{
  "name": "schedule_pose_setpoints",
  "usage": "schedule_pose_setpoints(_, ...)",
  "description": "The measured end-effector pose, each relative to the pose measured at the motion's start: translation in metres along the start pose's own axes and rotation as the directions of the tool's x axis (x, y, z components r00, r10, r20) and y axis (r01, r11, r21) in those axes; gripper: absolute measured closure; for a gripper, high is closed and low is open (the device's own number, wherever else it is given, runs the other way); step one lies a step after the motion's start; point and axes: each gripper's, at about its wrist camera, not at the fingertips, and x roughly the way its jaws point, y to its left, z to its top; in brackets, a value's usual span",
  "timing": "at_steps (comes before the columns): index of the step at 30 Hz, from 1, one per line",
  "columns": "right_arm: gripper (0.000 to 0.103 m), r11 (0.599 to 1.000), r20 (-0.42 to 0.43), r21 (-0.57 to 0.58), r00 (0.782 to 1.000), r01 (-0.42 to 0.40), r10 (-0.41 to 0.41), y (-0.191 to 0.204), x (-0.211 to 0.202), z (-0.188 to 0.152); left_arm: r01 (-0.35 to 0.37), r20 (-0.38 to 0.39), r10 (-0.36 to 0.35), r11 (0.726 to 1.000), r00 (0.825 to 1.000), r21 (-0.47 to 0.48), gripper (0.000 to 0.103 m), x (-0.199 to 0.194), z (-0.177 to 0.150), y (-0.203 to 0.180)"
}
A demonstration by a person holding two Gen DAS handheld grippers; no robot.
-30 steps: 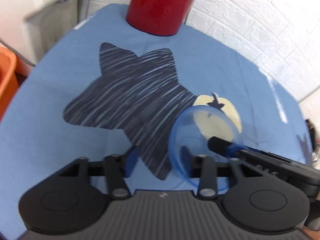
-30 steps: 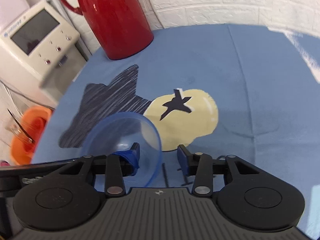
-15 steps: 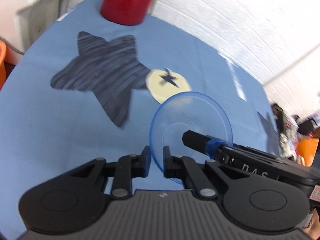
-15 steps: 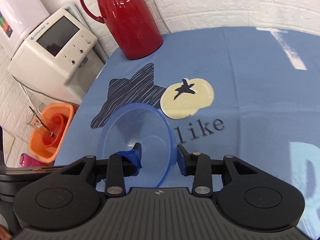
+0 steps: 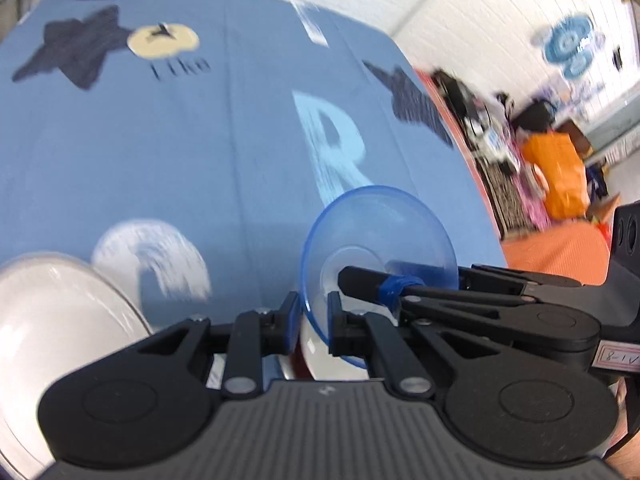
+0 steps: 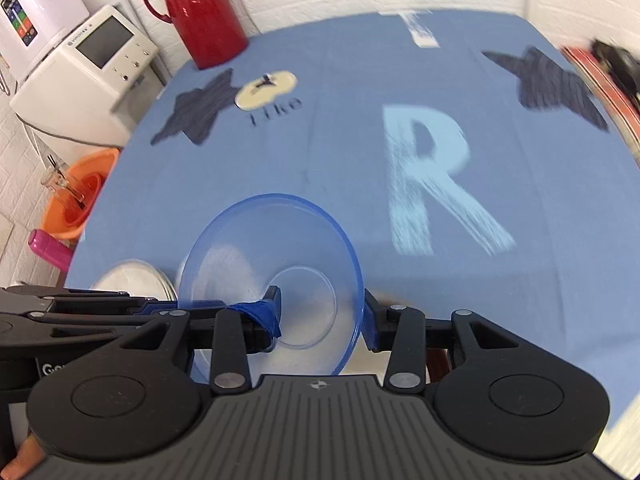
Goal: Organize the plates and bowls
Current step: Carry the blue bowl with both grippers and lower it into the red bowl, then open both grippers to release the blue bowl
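Note:
A clear blue bowl (image 5: 380, 232) hangs tilted above the blue tablecloth (image 6: 460, 64) near the table's front. My left gripper (image 5: 312, 320) is shut on the bowl's near rim. In the right wrist view it reaches in from the left (image 6: 176, 308) to the blue bowl (image 6: 280, 248). My right gripper (image 6: 322, 320) stands open across the bowl's wall: its blue-taped finger (image 6: 272, 312) is inside, the other finger (image 6: 370, 328) just outside the rim. A white plate (image 5: 52, 340) lies low on the left, also showing in the right wrist view (image 6: 132, 280). Something white and red-brown lies under the bowl, mostly hidden.
A red thermos (image 6: 200, 12) stands at the table's far end beside a white appliance (image 6: 88, 64). An orange basin (image 6: 76, 200) and a pink bottle (image 6: 48, 246) sit below the left edge. A person in orange (image 5: 556, 172) is beyond the right edge.
My left gripper has closed on the bowl's rim. Both grippers and the bowl have drawn back from the star print to the near part of the table.

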Motion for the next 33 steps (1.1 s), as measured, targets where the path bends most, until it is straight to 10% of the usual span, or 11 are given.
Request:
schedule_pose_setpoints(7, 0.079, 0.999, 0.009, 0.053, 1.0, -0.005, 0.005, -0.028, -0.005, -0.043, -0.079, -0.026, 0.081, 0.994, 0.996, 0.08, 0.098, 0.019, -0.034, -0.031)
schedule_pose_setpoints(11, 0.078, 0.996, 0.033, 0.084, 0.999, -0.023, 0.021, -0.039, -0.009, -0.048, -0.152, 0.014, 0.152, 0.984, 0.988, 0.094, 0.048, 0.018, -0.035, -0.027)
schedule_pose_setpoints(19, 0.076, 0.998, 0.142, 0.07, 0.99, 0.005, -0.015, -0.064, -0.039, -0.056, -0.156, 0.083, 0.147, 0.981, 0.986, 0.117, 0.046, -0.014, -0.034, -0.009)
schedule_pose_setpoints(33, 0.075, 0.989, 0.053, 0.148, 0.999, 0.006, -0.014, -0.097, -0.027, -0.082, -0.208, -0.044, 0.224, 0.95, 0.974, 0.234, 0.044, 0.027, -0.017, 0.005)
